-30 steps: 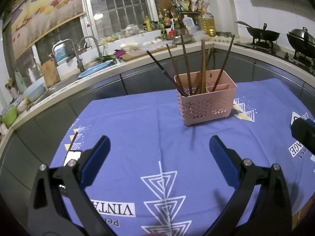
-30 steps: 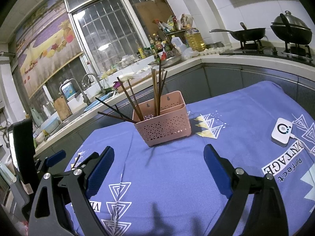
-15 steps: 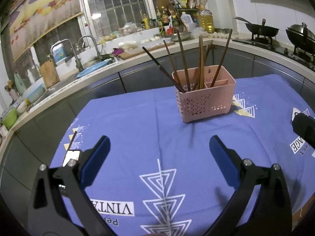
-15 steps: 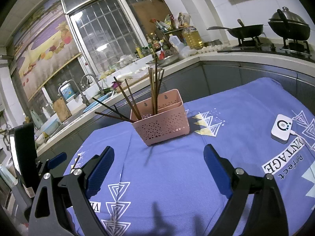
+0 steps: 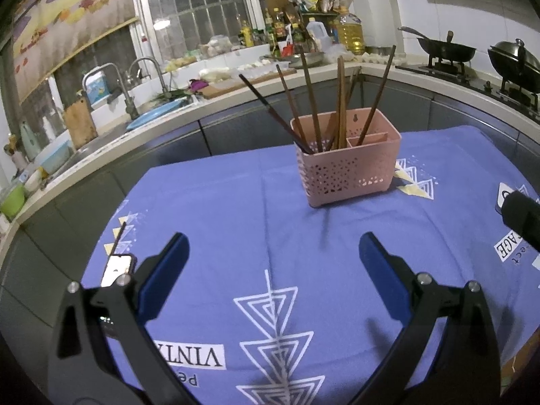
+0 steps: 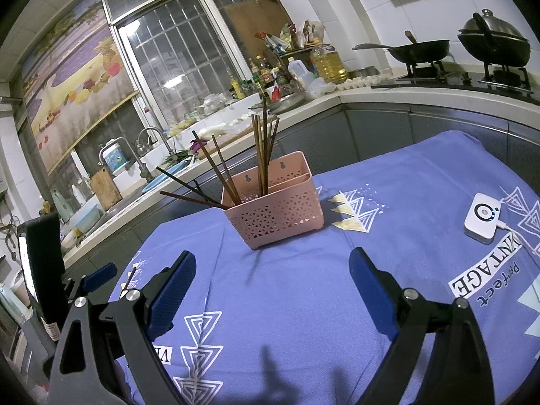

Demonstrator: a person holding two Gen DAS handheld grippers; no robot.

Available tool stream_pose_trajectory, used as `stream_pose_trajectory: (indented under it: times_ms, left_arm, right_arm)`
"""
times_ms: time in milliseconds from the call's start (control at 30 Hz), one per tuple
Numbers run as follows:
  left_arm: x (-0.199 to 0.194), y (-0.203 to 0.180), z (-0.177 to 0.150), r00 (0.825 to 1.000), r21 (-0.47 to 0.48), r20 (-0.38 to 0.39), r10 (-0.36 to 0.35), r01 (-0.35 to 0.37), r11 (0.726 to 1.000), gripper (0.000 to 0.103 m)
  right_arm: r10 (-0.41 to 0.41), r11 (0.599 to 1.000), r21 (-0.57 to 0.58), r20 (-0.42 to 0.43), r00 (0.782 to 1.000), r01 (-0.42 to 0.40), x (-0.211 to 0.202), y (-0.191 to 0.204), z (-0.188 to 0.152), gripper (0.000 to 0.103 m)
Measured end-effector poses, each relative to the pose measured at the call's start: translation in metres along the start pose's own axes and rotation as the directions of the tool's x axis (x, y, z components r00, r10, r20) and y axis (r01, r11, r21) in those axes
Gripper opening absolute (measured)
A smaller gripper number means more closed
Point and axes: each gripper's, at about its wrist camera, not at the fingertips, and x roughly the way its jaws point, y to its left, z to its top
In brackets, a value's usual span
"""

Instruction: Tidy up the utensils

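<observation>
Chopsticks [image 5: 341, 101] upright in basket [image 5: 351, 172], fanning outward

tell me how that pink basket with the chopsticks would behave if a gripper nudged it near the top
The pink basket looks like thin perforated plastic, so probably light and easy to slide on the tablecloth. It stands on small feet, and the chopsticks rise well above the rim, several leaning out to one side, so a high push might tip it rather than slide it.

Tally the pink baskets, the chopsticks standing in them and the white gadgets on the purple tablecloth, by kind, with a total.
Pink basket: 1
Chopsticks standing in it: about 8, as some overlap
White device: 1
Total: about 10
</observation>
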Motion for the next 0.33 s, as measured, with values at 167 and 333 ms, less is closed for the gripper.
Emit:
stream_pose_trajectory:
  times_ms: [167,333]
  left_arm:
    - [0.002,0.000,0.001,1.000,0.007,-0.014,-0.020,0.020,1.000,0.097]
    - [0.007,0.001,0.000,0.999,0.005,-0.036,-0.019,0.020,1.000,0.097]
  right_arm:
    - [-0.010,1.000,-0.017,0.016,1.000,0.010,-0.008,0.009,-0.016,0.091]
    - [-0.017,1.000,-0.013,0.016,1.000,0.018,-0.013,0.014,-0.023,0.091]
